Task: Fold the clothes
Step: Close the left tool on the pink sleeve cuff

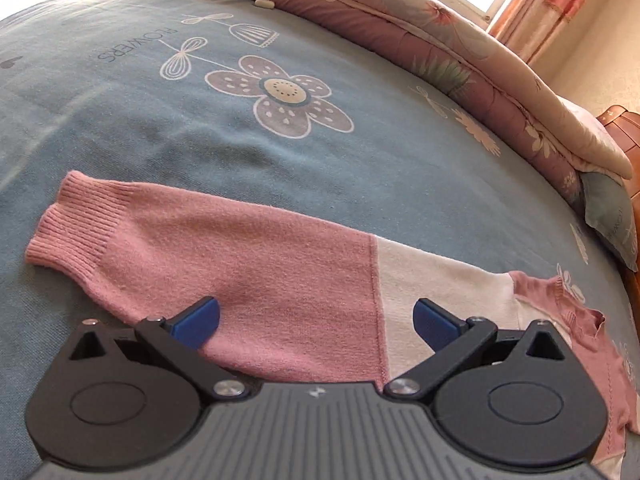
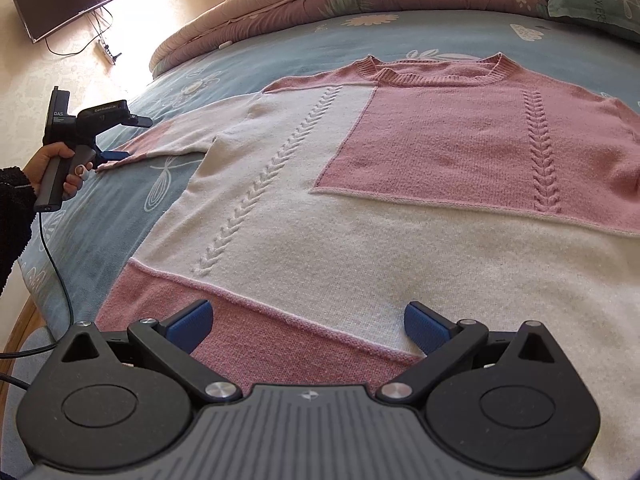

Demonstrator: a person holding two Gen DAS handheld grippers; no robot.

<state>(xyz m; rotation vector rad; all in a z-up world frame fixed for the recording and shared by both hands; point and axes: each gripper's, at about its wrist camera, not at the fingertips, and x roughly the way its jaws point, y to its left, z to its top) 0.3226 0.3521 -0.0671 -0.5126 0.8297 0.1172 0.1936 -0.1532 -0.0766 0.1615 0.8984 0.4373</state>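
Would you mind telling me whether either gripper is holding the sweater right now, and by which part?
Nothing is held. The left gripper is open over the sweater's pink sleeve, and the right gripper is open above the hem.

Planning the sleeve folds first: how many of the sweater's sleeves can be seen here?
2. The left sleeve lies stretched out flat on the blue bedsheet, under the open left gripper. The right sleeve runs off the right wrist view's edge, so its cuff is hidden.
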